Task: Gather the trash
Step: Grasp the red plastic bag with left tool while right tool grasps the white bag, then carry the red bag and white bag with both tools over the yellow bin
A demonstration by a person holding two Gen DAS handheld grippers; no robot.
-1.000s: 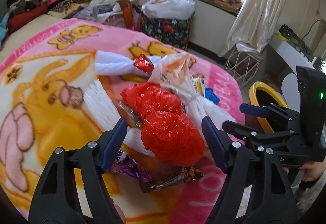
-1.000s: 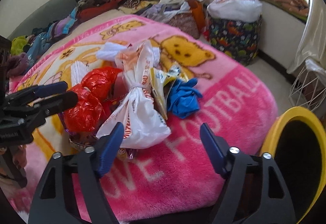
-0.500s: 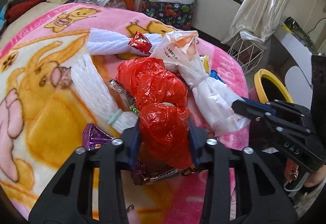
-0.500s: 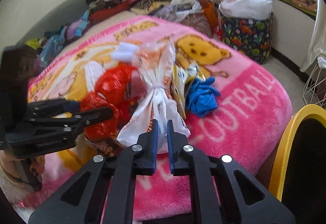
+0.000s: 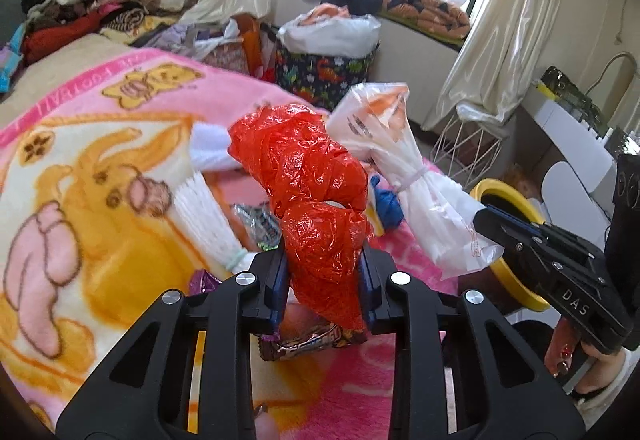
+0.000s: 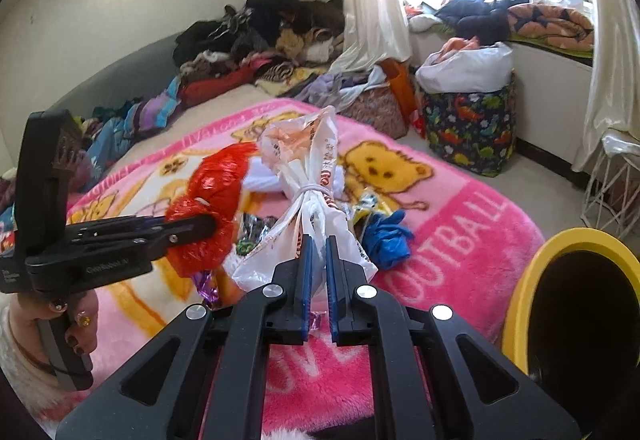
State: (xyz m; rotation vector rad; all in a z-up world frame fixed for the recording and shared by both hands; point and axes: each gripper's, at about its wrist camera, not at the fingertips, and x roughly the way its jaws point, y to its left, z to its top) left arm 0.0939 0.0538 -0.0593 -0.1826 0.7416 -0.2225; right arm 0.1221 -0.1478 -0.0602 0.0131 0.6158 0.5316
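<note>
Both grippers, open and hovering a second ago, have since clamped and lifted their loads. In the left wrist view the left gripper point(image 5: 324, 280) is closed on the lower lobe of the crumpled red plastic bag point(image 5: 312, 195), which stands up off the pink cartoon blanket point(image 5: 80, 207). The right gripper point(image 6: 316, 276) is pinched nearly together on the base of the tied white plastic bag point(image 6: 308, 207), also raised.

As I judge it, the task is at an early stage: two bags are in hand but neither is in the yellow-rimmed bin point(image 6: 568, 304), which stands just beside the bed. Left on the blanket are the blue glove point(image 6: 386, 242), a chocolate-bar wrapper point(image 5: 312, 340), a purple foil wrapper point(image 5: 202, 280), a silvery snack wrapper point(image 5: 260, 222) and white corrugated sleeves point(image 5: 204, 215).

Only the right wrist view shows the dark mouth of the bin close by and the yellow snack packet point(image 6: 370, 201) behind the glove; only the left wrist view shows the chocolate-bar wrapper lying under the red bag.
</note>
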